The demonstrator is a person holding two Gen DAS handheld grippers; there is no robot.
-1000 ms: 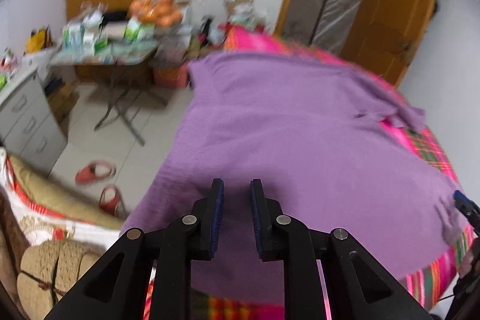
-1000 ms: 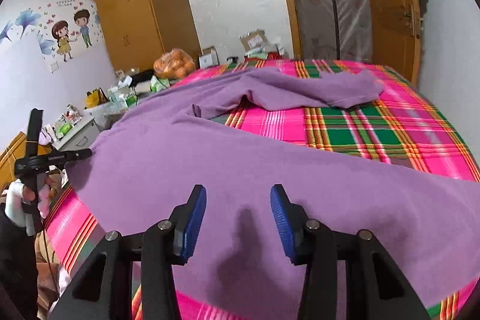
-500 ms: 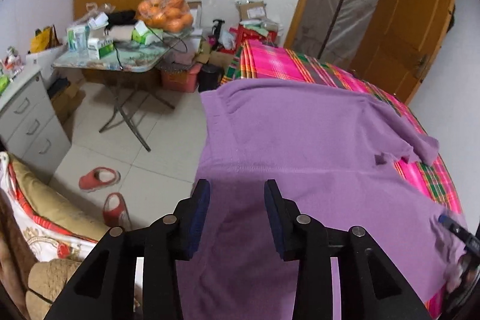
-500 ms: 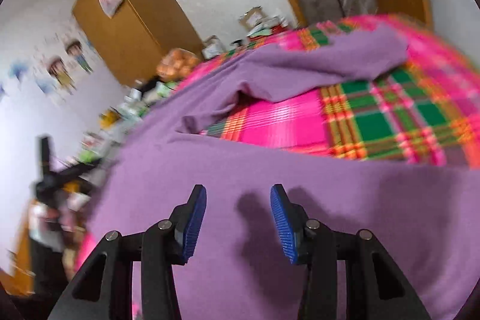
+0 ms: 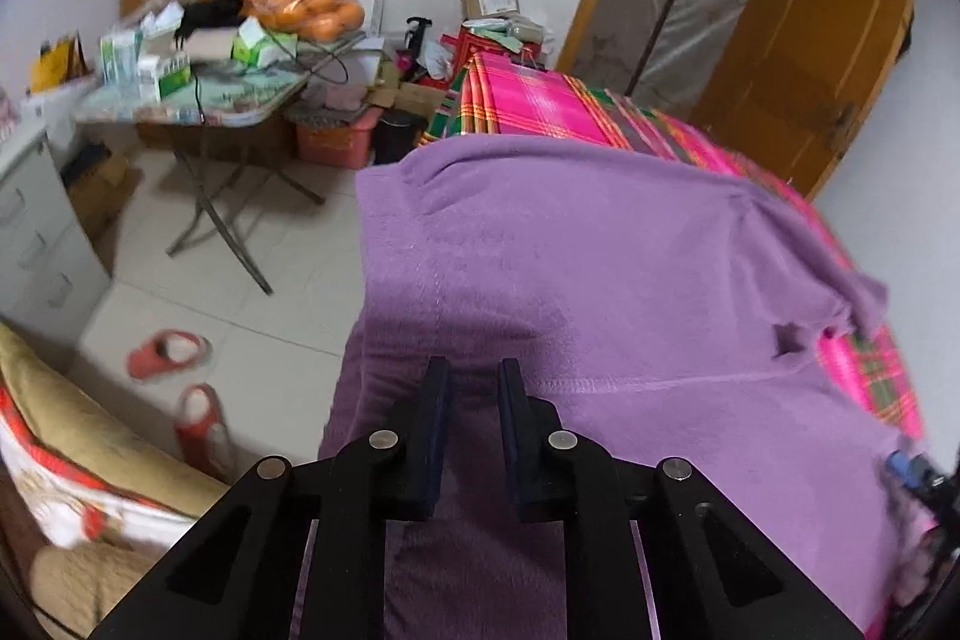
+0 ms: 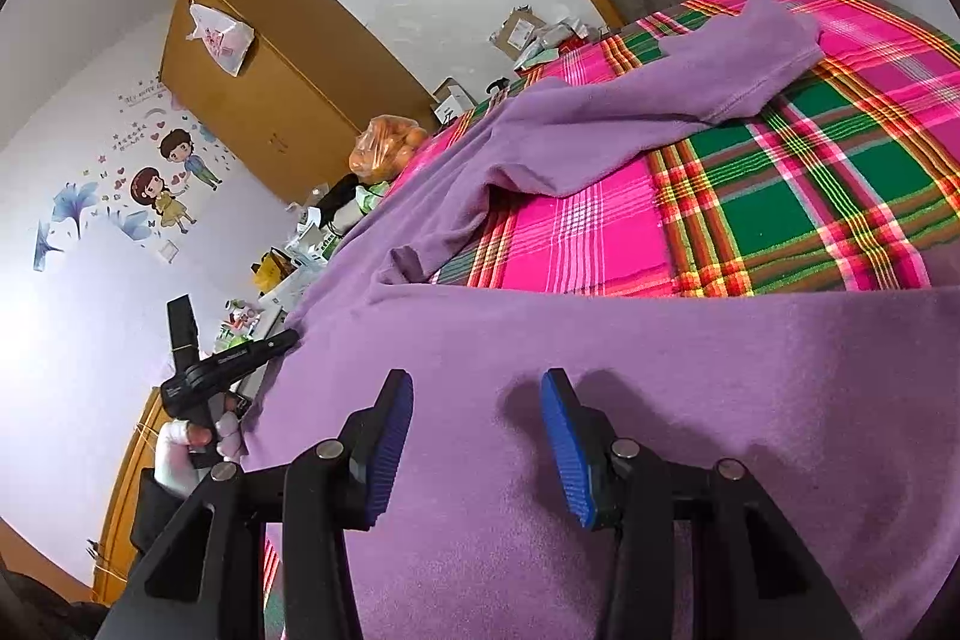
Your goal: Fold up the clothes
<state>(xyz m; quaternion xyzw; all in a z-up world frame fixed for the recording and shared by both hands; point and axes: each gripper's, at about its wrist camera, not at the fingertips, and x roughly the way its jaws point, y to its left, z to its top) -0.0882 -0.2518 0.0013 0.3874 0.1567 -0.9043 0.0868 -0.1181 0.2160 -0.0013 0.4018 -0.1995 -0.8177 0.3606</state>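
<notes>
A purple fleece garment (image 5: 600,292) lies spread across the bed (image 6: 810,196), which is covered with a pink-and-green plaid sheet. It fills the middle and lower part of both views, and one sleeve (image 6: 708,76) trails toward the upper right of the right wrist frame.

The left gripper (image 5: 474,400) sits at the bottom centre of its frame, over the garment's edge where the cloth drapes off the bedside. Its fingers are closing, the gap already narrow; purple cloth shows between them, but I cannot tell whether they pinch it yet. The right gripper (image 6: 477,436) hovers low over the cloth with its fingers spread and nothing between them.

The fabric looks soft, light and limp, with a fuzzy nap that should give the pads good friction. It will sag and bunch rather than hold a shape, so it is best taken at a stitched hem (image 5: 630,388) or a corner, one hold per gripper, and kept taut while it is carried over. A pinch in mid-panel would probably lift only a peak of cloth.
</notes>
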